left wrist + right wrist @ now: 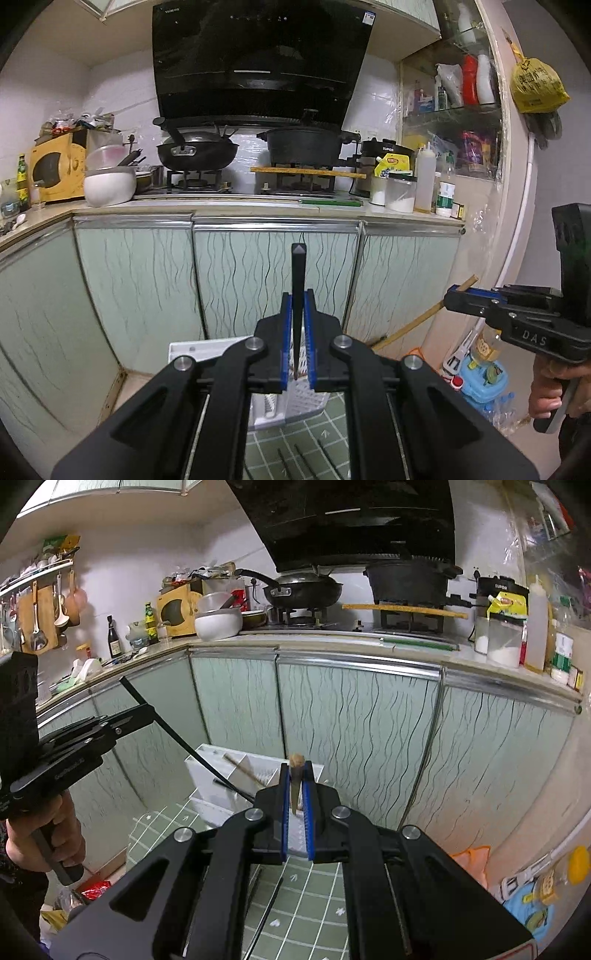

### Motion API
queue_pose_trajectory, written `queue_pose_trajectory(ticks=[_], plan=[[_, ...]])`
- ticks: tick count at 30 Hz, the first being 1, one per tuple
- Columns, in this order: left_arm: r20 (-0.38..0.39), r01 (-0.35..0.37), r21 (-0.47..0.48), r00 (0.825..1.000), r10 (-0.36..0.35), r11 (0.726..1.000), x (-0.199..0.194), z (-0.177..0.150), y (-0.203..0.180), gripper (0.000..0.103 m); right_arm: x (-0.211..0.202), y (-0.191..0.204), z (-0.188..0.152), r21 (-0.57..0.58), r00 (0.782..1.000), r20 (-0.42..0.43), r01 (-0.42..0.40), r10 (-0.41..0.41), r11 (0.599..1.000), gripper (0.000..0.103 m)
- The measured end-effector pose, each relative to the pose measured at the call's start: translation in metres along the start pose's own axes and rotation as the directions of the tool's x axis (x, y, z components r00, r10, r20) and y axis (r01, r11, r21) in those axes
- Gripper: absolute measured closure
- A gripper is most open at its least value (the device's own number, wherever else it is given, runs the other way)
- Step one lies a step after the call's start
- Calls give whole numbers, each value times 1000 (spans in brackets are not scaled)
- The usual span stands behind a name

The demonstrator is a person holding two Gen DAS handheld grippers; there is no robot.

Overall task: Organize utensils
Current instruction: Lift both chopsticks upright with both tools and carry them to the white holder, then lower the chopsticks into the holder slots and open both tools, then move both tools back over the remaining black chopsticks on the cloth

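Note:
My left gripper (pixel 297 295) is shut on a black chopstick (pixel 297 280) that sticks forward, above a white compartment organiser (pixel 207 350). In the right wrist view that chopstick (pixel 177 738) slants down toward the organiser (pixel 221 775) from the left gripper (pixel 136 716). My right gripper (pixel 296 771) is shut on a wooden chopstick (pixel 295 775); in the left wrist view it (pixel 454 299) holds the wooden chopstick (pixel 410 325) at the right. One wooden chopstick (pixel 243 770) lies in the organiser. Several black chopsticks (pixel 303 461) lie on the green mat (pixel 314 904).
Pale green cabinet doors (pixel 236 280) stand just behind the organiser. The counter (pixel 221 206) above holds a wok, a pot, a white bowl and jars. Toys and bags (pixel 484 380) lie on the floor at the right. A red packet (pixel 96 888) lies at the left.

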State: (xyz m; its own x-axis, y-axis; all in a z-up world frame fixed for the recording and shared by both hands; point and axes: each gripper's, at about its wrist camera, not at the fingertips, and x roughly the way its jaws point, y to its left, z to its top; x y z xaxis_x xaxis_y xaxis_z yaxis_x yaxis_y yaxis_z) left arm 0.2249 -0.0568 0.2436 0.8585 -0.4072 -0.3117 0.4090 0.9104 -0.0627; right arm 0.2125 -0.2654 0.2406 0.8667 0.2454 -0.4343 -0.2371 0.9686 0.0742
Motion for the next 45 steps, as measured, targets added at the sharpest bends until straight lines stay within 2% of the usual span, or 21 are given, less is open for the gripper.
queue_pose_trajectory(ticks=[7,15,27,29,30,31,32,33,34,35,36,37,39,45], plan=[[-18,20,1,1000,-20,1000,33,14,-4,97,5,-2,21,-13,1000,11,-17,17,1000,97],[-73,25,-12,997,-26,1000,67,0,0,97,27,-2,38,-43,1000,-2,-17,17,999,97],[-136,42,8,990,-41,999,104,-29,1,97,95,-12,11,-23,995,-84,-59,57,998,96],[-147,36,8,989,-34,999,107,-33,4,96,104,-14,6,-27,994,-102,-45,42,999,94],[-150,32,1,988,-31,999,108,-34,6,96,104,-15,4,-24,994,-101,-40,38,999,80],[-156,23,-7,987,-24,1000,108,-36,11,85,103,-17,2,-18,995,-93,-33,32,999,52],[-153,9,-12,988,-10,1000,105,-37,14,70,101,-18,1,-13,996,-84,-27,26,1000,40],[-145,-8,-16,989,5,1000,103,-36,17,31,97,-19,0,-12,997,-73,-21,20,1000,30],[-124,-30,-22,992,27,999,98,-36,20,9,94,-20,-2,-13,998,-64,-11,10,1000,26],[-86,-44,-33,995,41,998,89,-37,25,9,89,-21,-3,-8,998,-56,5,-6,1000,21],[-80,-51,-38,996,48,998,84,-37,27,8,86,-22,-3,-2,999,-46,10,-10,1000,11],[-86,-60,-41,995,56,997,82,-36,29,6,82,-23,-4,3,999,-36,2,-2,1000,9],[-94,-94,-39,991,90,995,75,-37,32,5,74,-23,-7,10,999,-32,13,-13,1000,8],[-95,-123,-15,988,121,992,49,-39,29,5,48,-19,-18,18,1000,-7,23,-23,1000,8]])
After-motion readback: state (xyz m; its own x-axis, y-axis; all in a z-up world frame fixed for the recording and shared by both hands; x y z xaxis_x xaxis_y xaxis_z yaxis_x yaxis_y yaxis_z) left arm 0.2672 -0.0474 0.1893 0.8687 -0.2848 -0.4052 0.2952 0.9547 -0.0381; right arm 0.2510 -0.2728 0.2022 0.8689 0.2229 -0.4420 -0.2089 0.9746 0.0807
